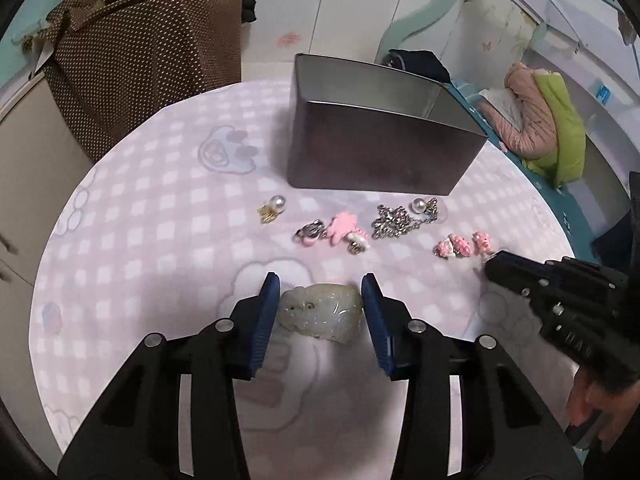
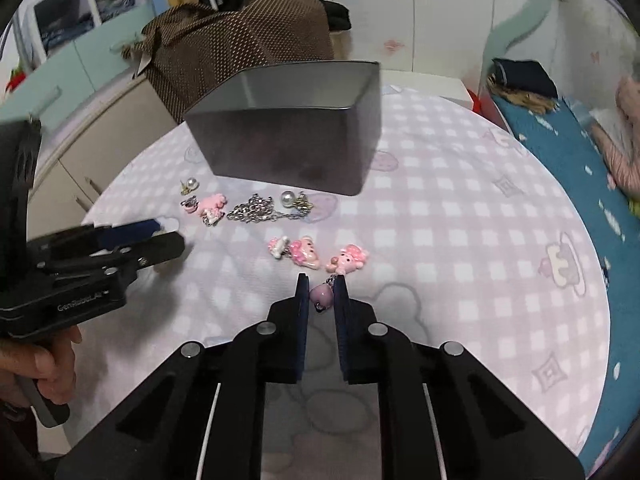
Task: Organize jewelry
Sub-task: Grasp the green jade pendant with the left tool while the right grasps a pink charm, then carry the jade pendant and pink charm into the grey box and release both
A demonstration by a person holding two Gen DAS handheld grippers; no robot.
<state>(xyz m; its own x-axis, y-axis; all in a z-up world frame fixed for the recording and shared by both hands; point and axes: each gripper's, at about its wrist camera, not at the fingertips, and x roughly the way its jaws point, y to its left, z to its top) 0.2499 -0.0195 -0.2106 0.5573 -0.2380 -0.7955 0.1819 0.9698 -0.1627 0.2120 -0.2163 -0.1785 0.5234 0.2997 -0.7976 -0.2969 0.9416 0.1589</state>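
Observation:
A pale green jade pendant (image 1: 321, 312) lies on the pink checked cloth between the pads of my left gripper (image 1: 321, 294), whose jaws stand open on either side of it. My right gripper (image 2: 321, 290) is shut on a small purple bead charm (image 2: 321, 296) beside a pink animal charm (image 2: 349, 261). An open metal tin (image 1: 376, 152) stands behind the jewelry; it also shows in the right wrist view (image 2: 288, 148). A silver chain (image 1: 394, 220), pearl earrings (image 1: 276, 204) and other pink charms (image 1: 344, 230) lie in a row before it.
The round table (image 1: 132, 240) carries the cloth. A brown dotted garment (image 1: 136, 60) hangs behind on the left. A bed with a pink and green jacket (image 1: 548, 120) is at the right. My right gripper shows in the left wrist view (image 1: 492, 262).

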